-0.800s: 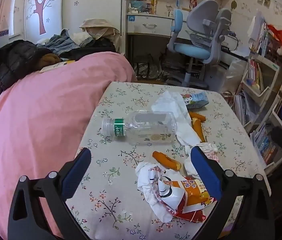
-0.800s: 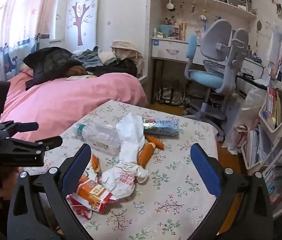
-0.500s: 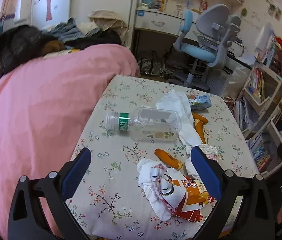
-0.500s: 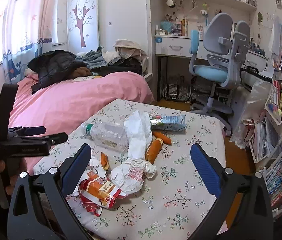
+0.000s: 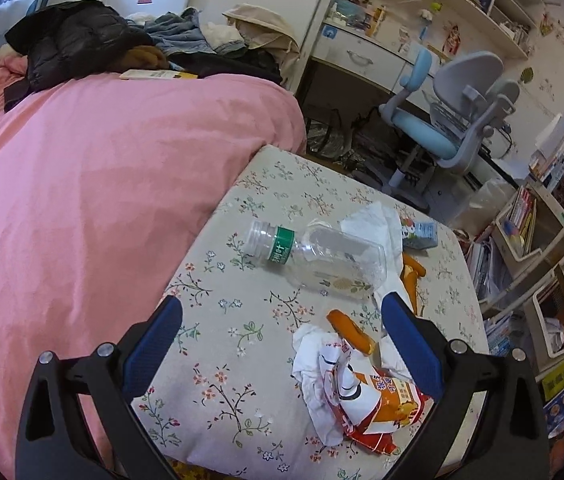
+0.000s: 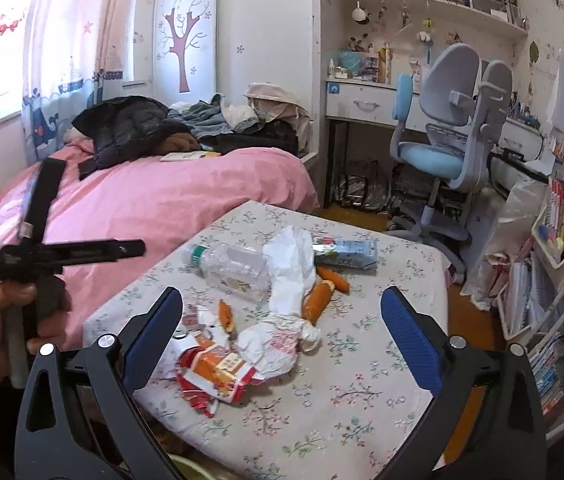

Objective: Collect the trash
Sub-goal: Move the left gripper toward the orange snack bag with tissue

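Trash lies on a small table with a floral cloth [image 5: 218, 364] [image 6: 346, 404]. An empty clear bottle with a green label [image 5: 318, 258] [image 6: 234, 266] lies on its side. Beside it are crumpled white tissue [image 5: 374, 222] [image 6: 292, 258], a small drink carton [image 5: 420, 234] [image 6: 346, 254], orange sausage-like wrappers [image 5: 350, 330] [image 6: 318, 300] and a torn red-orange snack bag [image 5: 378, 404] [image 6: 214, 368]. My left gripper [image 5: 282, 340] hangs open above the table's near edge, short of the bottle. My right gripper [image 6: 282, 336] is open above the snack bag and tissue. Neither holds anything.
A bed with a pink cover [image 5: 82, 200] [image 6: 170, 188] presses against the table's left side, with clothes piled at its far end. A blue-grey desk chair [image 5: 442, 128] [image 6: 446, 136] and desk stand behind. Shelves of books [image 5: 522, 232] [image 6: 562, 232] line the right. A hand holds the left gripper's handle [image 6: 22, 308].
The left gripper's view has swung to the left and tilted, so the trash now sits right of centre. The right gripper has drifted slightly nearer the table. Both stay open.
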`<action>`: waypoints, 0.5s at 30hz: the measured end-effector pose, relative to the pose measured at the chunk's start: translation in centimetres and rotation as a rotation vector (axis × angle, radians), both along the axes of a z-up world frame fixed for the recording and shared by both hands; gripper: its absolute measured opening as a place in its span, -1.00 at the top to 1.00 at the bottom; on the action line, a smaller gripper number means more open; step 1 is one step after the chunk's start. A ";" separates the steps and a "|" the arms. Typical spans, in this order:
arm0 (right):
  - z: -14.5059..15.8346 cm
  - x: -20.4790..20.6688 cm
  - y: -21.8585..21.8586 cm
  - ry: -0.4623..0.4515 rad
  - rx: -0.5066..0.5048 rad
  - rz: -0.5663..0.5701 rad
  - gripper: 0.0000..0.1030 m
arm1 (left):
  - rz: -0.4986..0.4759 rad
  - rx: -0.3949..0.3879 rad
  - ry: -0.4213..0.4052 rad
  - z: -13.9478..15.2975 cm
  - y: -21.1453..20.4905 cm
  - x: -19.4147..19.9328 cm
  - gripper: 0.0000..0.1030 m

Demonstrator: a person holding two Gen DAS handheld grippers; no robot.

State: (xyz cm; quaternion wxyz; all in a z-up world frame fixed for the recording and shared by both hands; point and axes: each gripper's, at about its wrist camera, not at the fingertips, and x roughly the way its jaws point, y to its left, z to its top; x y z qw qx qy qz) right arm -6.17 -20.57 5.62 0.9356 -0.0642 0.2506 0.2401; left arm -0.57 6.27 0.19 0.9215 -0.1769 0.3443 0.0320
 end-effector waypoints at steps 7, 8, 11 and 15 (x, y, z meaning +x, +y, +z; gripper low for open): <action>-0.8 -0.2 0.3 -0.001 -0.007 0.011 -0.86 | -0.039 0.036 -0.012 -0.3 -0.7 0.2 -0.85; -1.2 0.2 0.3 0.011 -0.002 0.013 -0.86 | -0.043 0.045 -0.006 -0.4 -0.9 0.2 -0.85; -3.4 2.0 0.2 0.078 0.034 0.001 -0.86 | -0.050 0.060 0.008 -0.7 -1.4 0.2 -0.85; -3.7 3.2 0.4 0.175 0.133 0.031 -0.86 | -0.041 0.063 0.017 -0.9 -1.4 0.4 -0.85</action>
